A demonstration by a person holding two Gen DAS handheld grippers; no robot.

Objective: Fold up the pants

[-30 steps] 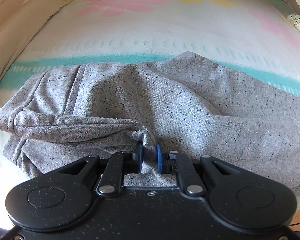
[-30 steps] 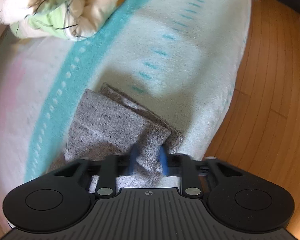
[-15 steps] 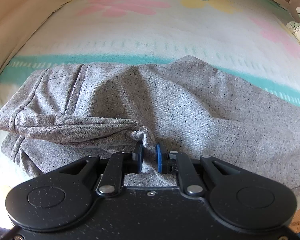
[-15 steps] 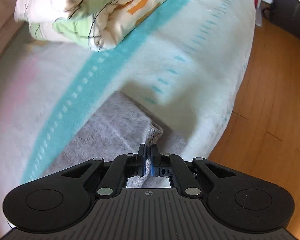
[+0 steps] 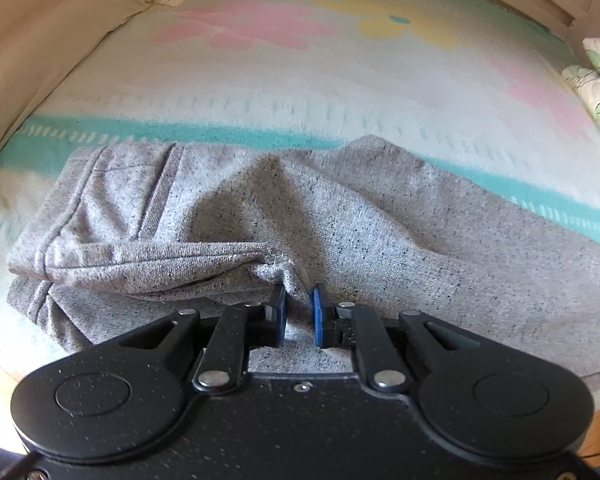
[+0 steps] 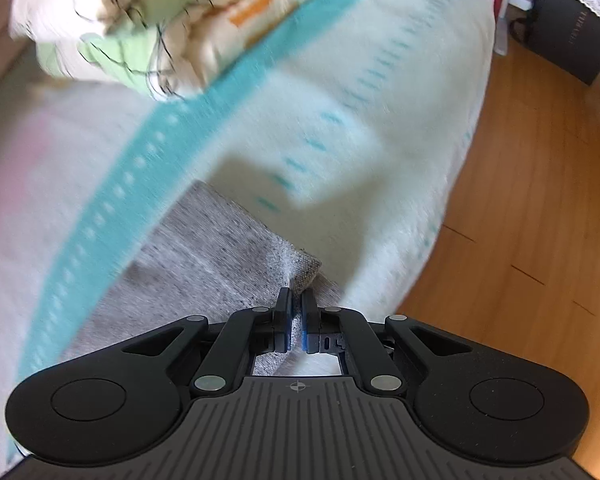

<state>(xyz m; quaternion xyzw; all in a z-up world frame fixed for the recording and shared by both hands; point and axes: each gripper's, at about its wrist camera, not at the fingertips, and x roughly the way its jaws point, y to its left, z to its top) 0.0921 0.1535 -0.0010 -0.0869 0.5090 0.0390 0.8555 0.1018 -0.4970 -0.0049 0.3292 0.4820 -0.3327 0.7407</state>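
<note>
Grey speckled pants (image 5: 380, 216) lie across a bed, waistband end at the left, legs running off to the right. My left gripper (image 5: 298, 300) is shut on a bunched fold of the pants near the crotch at the near edge. In the right wrist view, my right gripper (image 6: 296, 304) is shut on the hem end of a pant leg (image 6: 228, 248) and holds it lifted above the bed, near the bed's edge.
The bed has a pale blanket (image 5: 300, 88) with teal stripes and flowers. A beige pillow (image 5: 40, 40) lies far left. A folded floral quilt (image 6: 160, 12) sits at the far end. Wooden floor (image 6: 540, 220) lies right of the bed, with a dark box (image 6: 568, 36).
My right gripper closed on the pant leg hem and lifted it off the bed. My left gripper kept its hold and pulled the pants slightly toward the near edge.
</note>
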